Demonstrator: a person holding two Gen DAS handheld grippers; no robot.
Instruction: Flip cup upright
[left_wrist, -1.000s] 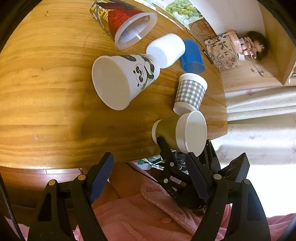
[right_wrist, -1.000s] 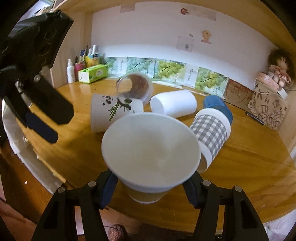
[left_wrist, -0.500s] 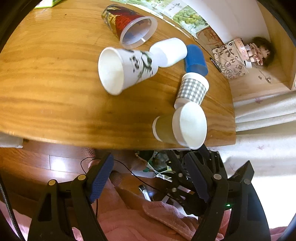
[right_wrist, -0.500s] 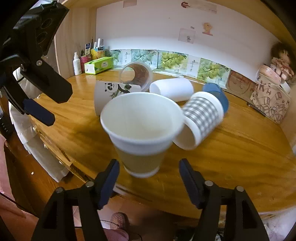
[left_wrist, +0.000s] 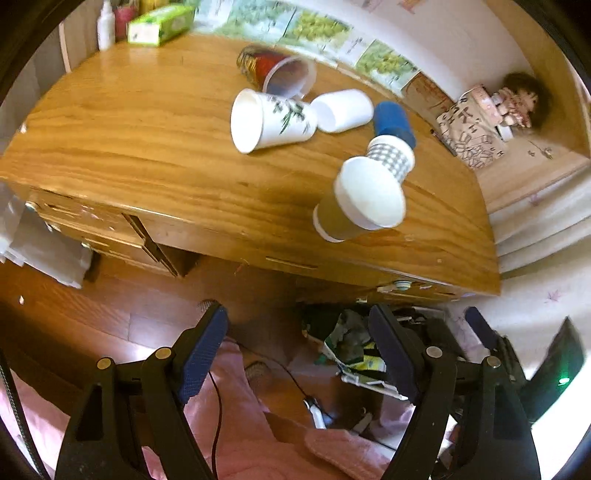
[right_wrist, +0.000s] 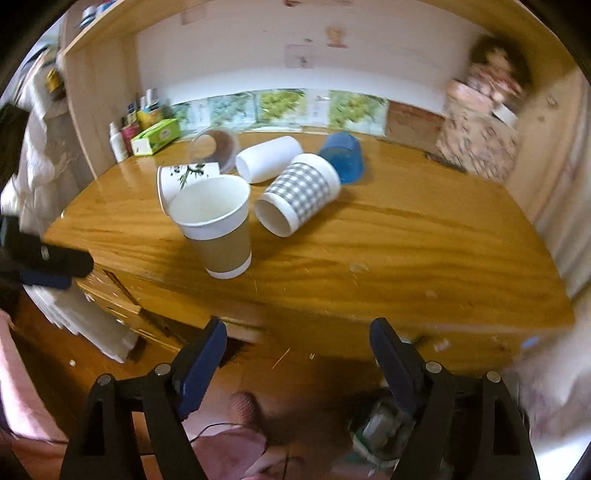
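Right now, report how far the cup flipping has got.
Done: the brown-sleeved cup stands upright near the desk's front edge, mouth up. In hand: nothing; the left gripper and right gripper are both open and clear of the desk. Left: the checked cup, panda cup and white cup lie on their sides.

Brown-sleeved white paper cup (right_wrist: 216, 225), upright, empty, near desk's front edge

Glossy varnished wood desk (right_wrist: 369, 251); matt paper cup (right_wrist: 218, 229), brown sleeve.
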